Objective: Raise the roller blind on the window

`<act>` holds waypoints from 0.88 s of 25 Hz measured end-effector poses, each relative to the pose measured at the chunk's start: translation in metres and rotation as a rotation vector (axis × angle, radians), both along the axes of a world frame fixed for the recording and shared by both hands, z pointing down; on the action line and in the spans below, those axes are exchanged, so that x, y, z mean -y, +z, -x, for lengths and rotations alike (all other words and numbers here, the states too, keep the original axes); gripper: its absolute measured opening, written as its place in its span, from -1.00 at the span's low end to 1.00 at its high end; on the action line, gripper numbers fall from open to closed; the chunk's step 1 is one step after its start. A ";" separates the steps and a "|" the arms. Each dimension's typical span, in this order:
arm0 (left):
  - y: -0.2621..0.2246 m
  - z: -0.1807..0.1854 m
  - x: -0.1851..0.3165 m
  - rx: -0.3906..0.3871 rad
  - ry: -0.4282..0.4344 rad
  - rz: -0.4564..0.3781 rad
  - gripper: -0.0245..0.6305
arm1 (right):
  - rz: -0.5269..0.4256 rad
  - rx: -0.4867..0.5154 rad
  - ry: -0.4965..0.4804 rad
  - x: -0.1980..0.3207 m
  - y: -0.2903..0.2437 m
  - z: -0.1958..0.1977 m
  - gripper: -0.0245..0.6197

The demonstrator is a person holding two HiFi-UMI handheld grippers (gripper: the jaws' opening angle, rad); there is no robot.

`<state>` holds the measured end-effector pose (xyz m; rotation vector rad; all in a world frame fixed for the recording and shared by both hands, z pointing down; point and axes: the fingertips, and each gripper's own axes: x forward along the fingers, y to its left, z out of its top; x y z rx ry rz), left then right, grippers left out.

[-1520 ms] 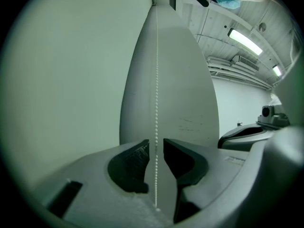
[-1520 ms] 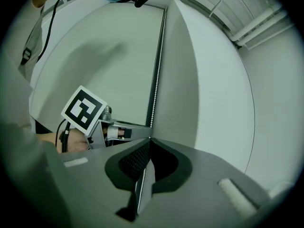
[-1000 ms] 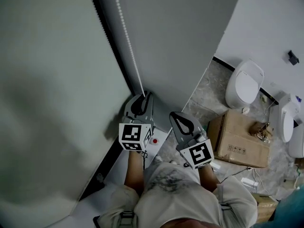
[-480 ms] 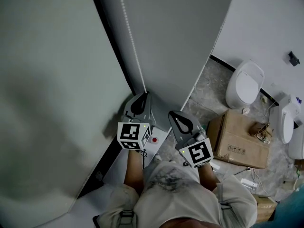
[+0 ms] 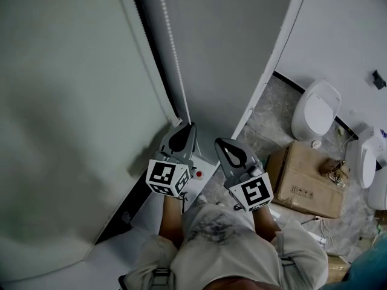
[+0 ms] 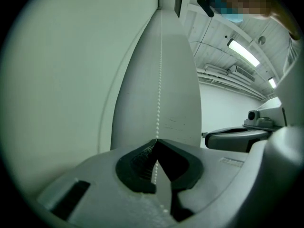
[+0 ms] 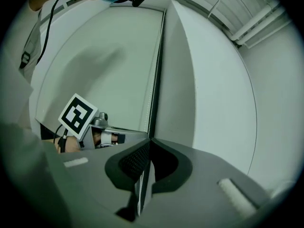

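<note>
A person in a pale shirt (image 5: 224, 246) is standing close to the window and holding both grippers up in front of the chest. There are two grippers, each carrying one marker cube.

The left gripper (image 5: 190, 127) is reaching slightly higher, with its tip at the lower end of the visible bead chain (image 5: 174, 53). Its jaws are pressing together at the tips and pinching the chain, which is running through the slit between them and trailing back over the gripper body. The right gripper (image 5: 219, 141) is sitting just beside it and a little lower. Its jaws are also pressing together, with a thin beaded strand showing in the slit between them.

A single line of chain is rising straight up from the left gripper. It is running alongside a dark frame strip (image 5: 153, 47). To the left of that strip, the roller blind (image 5: 72, 113) is hanging down as a broad pale sheet and covering the window.

Farther off, on the marbled floor (image 5: 266, 125), one cardboard box (image 5: 302, 183) is lying with its flaps closed, so its contents are not showing. A small brownish item (image 5: 329, 168), too small to identify, is resting on top of it. Beyond the box, two white toilets are standing along the wall, one (image 5: 317, 109) near the box and another (image 5: 366, 162) at the frame's edge.
</note>
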<state>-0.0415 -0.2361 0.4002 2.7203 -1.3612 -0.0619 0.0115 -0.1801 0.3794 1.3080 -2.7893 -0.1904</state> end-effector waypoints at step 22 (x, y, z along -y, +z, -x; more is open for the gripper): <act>0.013 0.002 -0.060 0.000 -0.025 0.035 -0.89 | 0.025 0.085 -0.262 -0.016 -0.051 0.038 -0.88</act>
